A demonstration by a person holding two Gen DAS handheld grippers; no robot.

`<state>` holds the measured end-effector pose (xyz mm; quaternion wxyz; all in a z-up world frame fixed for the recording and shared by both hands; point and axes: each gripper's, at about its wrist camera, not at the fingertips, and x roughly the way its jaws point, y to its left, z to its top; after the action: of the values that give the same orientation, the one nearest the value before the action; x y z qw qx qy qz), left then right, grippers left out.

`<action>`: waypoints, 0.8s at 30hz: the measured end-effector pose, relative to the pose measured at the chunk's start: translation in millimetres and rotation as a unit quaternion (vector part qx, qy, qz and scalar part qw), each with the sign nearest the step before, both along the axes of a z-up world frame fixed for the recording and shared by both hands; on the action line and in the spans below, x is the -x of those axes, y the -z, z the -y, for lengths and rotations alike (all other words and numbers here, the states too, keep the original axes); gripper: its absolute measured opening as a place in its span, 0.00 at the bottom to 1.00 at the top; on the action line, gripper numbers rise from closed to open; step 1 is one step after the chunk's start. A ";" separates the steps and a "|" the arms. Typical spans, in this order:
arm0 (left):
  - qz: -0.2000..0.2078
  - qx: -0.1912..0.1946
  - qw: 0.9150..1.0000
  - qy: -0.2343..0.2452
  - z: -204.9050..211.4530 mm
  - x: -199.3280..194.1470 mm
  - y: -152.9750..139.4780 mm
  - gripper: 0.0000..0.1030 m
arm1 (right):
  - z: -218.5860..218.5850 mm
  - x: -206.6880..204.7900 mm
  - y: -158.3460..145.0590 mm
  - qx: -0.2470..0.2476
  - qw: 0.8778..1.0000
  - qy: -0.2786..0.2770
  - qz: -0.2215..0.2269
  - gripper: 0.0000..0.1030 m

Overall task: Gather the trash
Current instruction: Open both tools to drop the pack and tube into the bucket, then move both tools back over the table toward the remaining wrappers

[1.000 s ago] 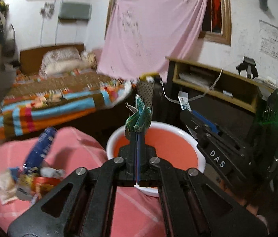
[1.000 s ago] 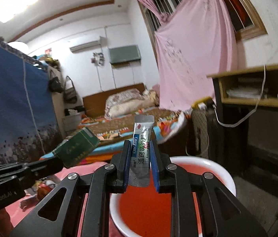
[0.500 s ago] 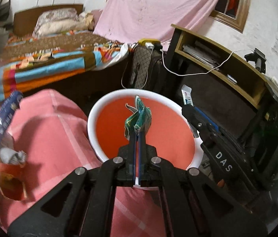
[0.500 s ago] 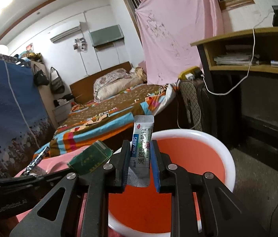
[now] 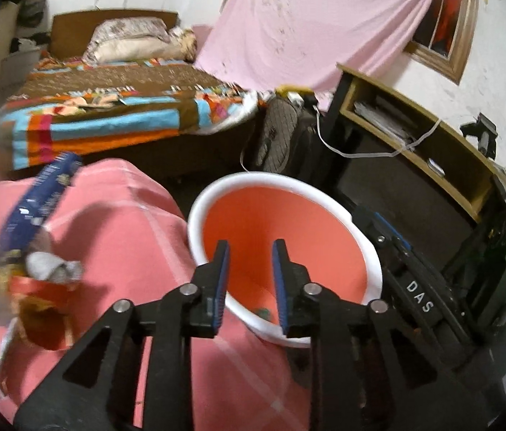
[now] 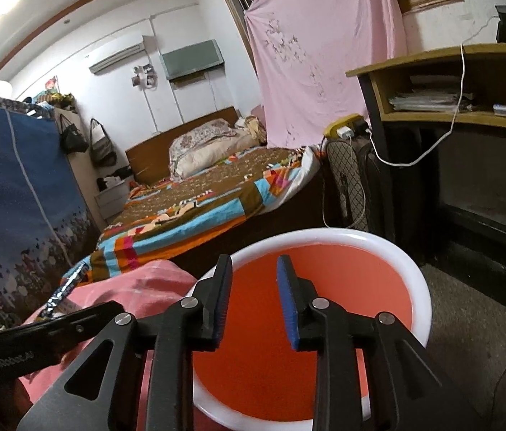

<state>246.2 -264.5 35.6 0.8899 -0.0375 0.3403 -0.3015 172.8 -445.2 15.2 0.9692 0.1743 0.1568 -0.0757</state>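
Below both parted grippers [image 5: 249, 251] [image 6: 254, 265], basin [image 5: 289, 183].

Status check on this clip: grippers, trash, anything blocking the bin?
Left gripper and right gripper: jaws open, empty, over orange bin. Wrappers remain on pink cloth. Nothing blocking.

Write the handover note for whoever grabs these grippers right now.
Left gripper: open, empty, above the orange basin.
Right gripper: open, empty, also over the basin.
Done: a small dark-green scrap lies in the basin bottom; nothing else visible inside from these views.
Left: on the pink cloth beside the basin, a blue wrapper, a crumpled grey piece and a red wrapper wait to be picked up and dropped in.
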 end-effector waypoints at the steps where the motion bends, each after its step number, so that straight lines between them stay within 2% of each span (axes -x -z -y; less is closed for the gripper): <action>1: 0.007 0.002 1.000 -0.007 -4.9 2.3 -2.1 0.08 | -2.6 1.9 -2.2 0.003 1.000 -0.002 0.006 0.25; 6: 0.054 0.014 0.997 -0.051 -36.6 17.6 -16.6 0.22 | -18.8 10.1 -16.2 0.024 0.999 -0.018 0.036 0.29; 7: 0.061 0.017 0.996 -0.060 -43.1 20.2 -18.6 0.27 | -23.4 12.3 -20.1 0.030 0.998 -0.021 0.043 0.30; 9: 0.078 0.025 0.993 -0.083 -59.3 26.7 -23.9 0.36 | -31.8 17.8 -27.1 0.040 0.997 -0.028 0.059 0.41; 12: 0.099 0.029 0.988 -0.117 -83.0 35.0 -29.1 0.47 | -44.3 26.1 -38.5 0.053 0.994 -0.040 0.085 0.44; 14: 0.114 0.031 0.983 -0.144 -100.7 42.3 -31.5 0.59 | -54.6 30.8 -45.8 0.062 0.992 -0.048 0.100 0.46; 16: 0.128 0.032 0.977 -0.168 -114.9 48.7 -32.5 0.67 | -63.9 34.5 -51.3 0.069 0.990 -0.055 0.113 0.57; 17: 0.136 0.031 0.973 -0.182 -122.8 52.1 -33.2 0.71 | -67.7 36.3 -53.3 0.071 0.988 -0.058 0.120 0.74; 18: 0.142 0.030 0.970 -0.195 -130.3 55.0 -33.9 0.74 | -72.6 39.2 -55.6 0.073 0.987 -0.061 0.131 0.81; 20: 0.156 0.028 0.962 -0.224 -145.5 61.3 -34.4 0.87 | -82.3 43.3 -60.9 0.080 0.983 -0.073 0.148 0.83; 22: 0.173 0.031 0.951 -0.253 -159.5 68.1 -34.5 0.86 | -94.4 44.8 -64.2 0.094 0.979 -0.084 0.159 0.87; 24: 0.183 0.034 0.943 -0.274 -175.4 73.2 -34.9 0.86 | -106.2 47.6 -64.7 0.110 0.974 -0.091 0.176 1.00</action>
<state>172.9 -89.2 70.6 0.9833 -0.1036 0.1375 -0.0587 125.2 -339.0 79.9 0.9976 0.0620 -0.0102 0.0276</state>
